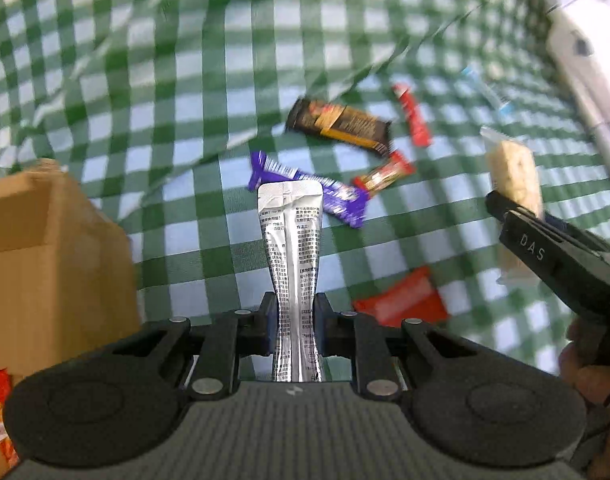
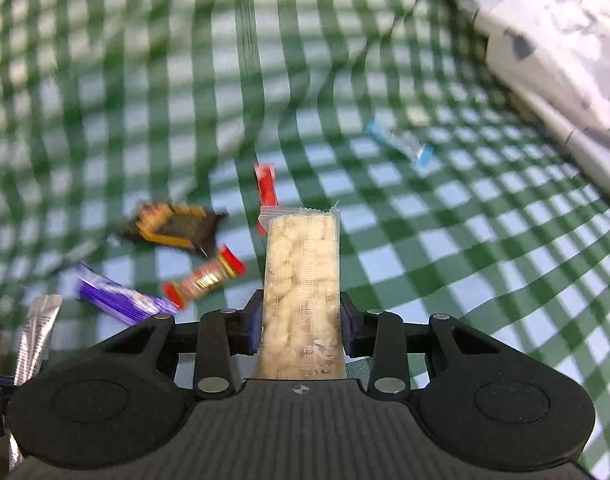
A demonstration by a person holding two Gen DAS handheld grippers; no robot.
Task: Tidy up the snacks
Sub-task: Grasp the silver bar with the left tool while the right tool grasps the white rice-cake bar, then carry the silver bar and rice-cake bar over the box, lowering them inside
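While both views are smeared by motion blur, the main things can be made out. The left gripper (image 1: 295,320) is closed on a silver sachet (image 1: 291,240), which is pinched near its lower part and stands up between the fingers; its bottom end is hidden behind the gripper body. The right gripper (image 2: 301,328) is clamped on a clear-wrapped puffed rice bar (image 2: 303,280), whose lower end is likewise cut off by the body. In the left wrist view this same bar (image 1: 513,176) is seen at the right edge, partly covered by the black tool marked "DAS" (image 1: 553,256).

The remaining snacks lie on a green checked cloth (image 1: 185,80), which is wrinkled and rises in folds. A purple bar (image 1: 341,196) lies just behind the sachet, partly hidden by it. A small red-and-gold bar (image 1: 385,176) is touching or nearly touching its end; which cannot be told. A dark brown and orange bar (image 1: 341,124) lies farther back, with a thin red stick (image 1: 413,116) beside it and a blue-tipped packet (image 1: 489,92) toward the right edge of the cloth, too blurred to read. A flat red packet (image 1: 401,300) lies near the left gripper, its near edge hidden. A cardboard box (image 1: 53,248) stands at the left edge, cut off by the frame.
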